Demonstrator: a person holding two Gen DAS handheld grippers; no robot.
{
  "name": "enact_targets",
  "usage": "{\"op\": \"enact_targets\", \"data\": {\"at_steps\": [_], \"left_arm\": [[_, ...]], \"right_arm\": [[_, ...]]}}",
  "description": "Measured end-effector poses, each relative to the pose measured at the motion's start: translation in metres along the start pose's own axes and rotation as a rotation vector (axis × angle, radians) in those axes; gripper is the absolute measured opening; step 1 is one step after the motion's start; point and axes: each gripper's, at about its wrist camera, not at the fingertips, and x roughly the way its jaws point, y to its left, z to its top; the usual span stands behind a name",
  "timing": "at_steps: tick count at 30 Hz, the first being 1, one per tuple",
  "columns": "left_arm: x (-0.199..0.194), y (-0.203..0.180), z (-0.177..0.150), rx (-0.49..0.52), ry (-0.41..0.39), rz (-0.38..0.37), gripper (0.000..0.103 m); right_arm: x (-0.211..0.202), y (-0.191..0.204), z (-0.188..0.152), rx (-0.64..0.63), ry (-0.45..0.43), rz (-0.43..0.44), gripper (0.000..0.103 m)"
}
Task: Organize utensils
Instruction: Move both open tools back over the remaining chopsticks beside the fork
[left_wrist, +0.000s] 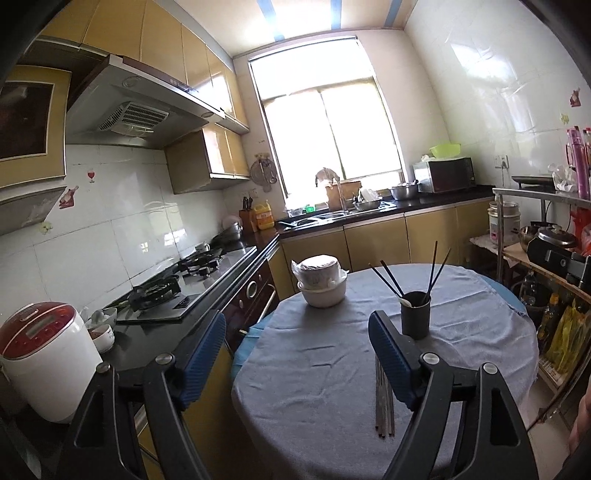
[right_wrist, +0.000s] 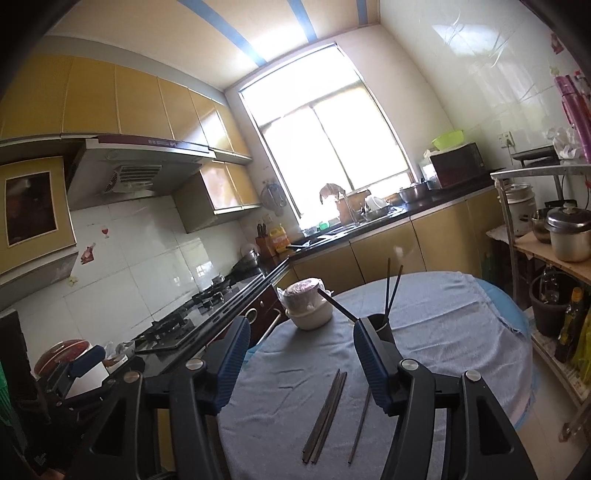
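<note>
A dark cup (left_wrist: 416, 314) stands on the round table's grey cloth (left_wrist: 332, 362), with several dark chopsticks and a white spoon (left_wrist: 405, 301) in it. More chopsticks (left_wrist: 384, 413) lie flat on the cloth near the front edge. My left gripper (left_wrist: 297, 362) hangs open above the table's near side, nothing between its blue pads. In the right wrist view the cup (right_wrist: 382, 326) is half hidden behind the right pad. The loose chopsticks (right_wrist: 327, 417) lie below my right gripper (right_wrist: 299, 363), which is open and empty. One single chopstick (right_wrist: 360, 430) lies apart to their right.
Stacked white bowls (left_wrist: 322, 282) in a plastic bag sit at the table's far left. A counter with a gas hob (left_wrist: 173, 284) and a red-topped rice cooker (left_wrist: 46, 354) runs along the left. A metal shelf rack (left_wrist: 546, 266) with pots stands to the right.
</note>
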Motion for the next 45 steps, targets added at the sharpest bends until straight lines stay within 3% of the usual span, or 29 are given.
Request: {"op": "enact_targets", "data": {"at_steps": [23,45], "left_arm": [[0.001,0.028,-0.011,-0.071,-0.013,-0.038,0.081],[0.018,0.040,-0.038,-0.088,0.063,-0.018,0.081]], "right_arm": [[-0.001,0.041,-0.008,-0.094,0.020,-0.062,0.063],[0.019,0.051,-0.024,-0.112,0.071,-0.043,0.064]]}}
